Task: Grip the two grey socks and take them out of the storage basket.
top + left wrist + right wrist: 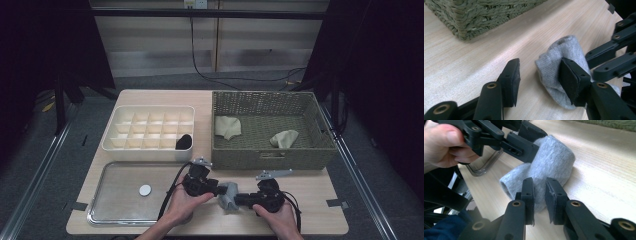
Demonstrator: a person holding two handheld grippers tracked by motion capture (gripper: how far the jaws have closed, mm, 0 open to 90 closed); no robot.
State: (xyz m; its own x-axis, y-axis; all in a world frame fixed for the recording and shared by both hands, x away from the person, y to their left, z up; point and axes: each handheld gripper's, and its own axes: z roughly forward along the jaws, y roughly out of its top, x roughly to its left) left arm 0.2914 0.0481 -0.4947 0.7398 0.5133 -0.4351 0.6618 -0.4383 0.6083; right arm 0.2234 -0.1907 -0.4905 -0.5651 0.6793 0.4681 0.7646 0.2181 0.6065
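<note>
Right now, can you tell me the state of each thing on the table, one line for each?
grey sock: crumpled on the table between both grippers.
left gripper: open, one jaw against the sock.
right gripper: jaws narrow, sock fabric between them.
wicker basket: holds two beige socks.
divided box: one dark sock in a corner cell.
clear tray: holds a white disc.

At eleven o'clock on my table (310,200) sits a cream divider tray (148,133) with a black bundle (184,142) in its near-right cell. At one o'clock, a green woven basket (270,156) holds two beige socks (228,126). At eight o'clock lies a clear tray (115,210) bearing a white disc (145,190).
</note>
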